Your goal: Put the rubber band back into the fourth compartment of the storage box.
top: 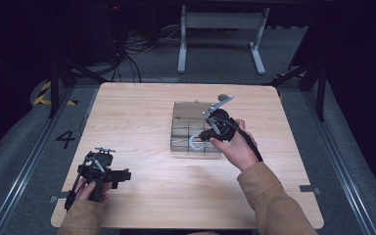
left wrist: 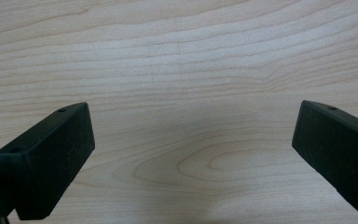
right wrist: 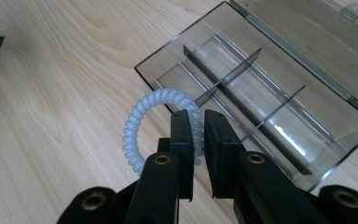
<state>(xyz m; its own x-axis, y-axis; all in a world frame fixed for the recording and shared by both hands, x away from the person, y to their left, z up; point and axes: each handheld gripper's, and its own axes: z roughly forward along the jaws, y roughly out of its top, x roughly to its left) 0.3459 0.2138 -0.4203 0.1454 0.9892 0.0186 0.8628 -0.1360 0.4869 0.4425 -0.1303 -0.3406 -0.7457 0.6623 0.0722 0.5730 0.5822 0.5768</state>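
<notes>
A white spiral hair tie hangs from my right gripper, whose jaws are shut on one side of the ring. It is held above the near left corner of a clear plastic divider box with several compartments and its lid folded back. In the high view the right gripper and the hair tie hover over the box at the table's middle. My left gripper rests low at the table's near left, and its jaws stand wide apart over bare wood.
The box's open lid lies flat on the far side of the box. The wooden table has free room left of the box and along the front. A white table frame and cables stand on the floor beyond.
</notes>
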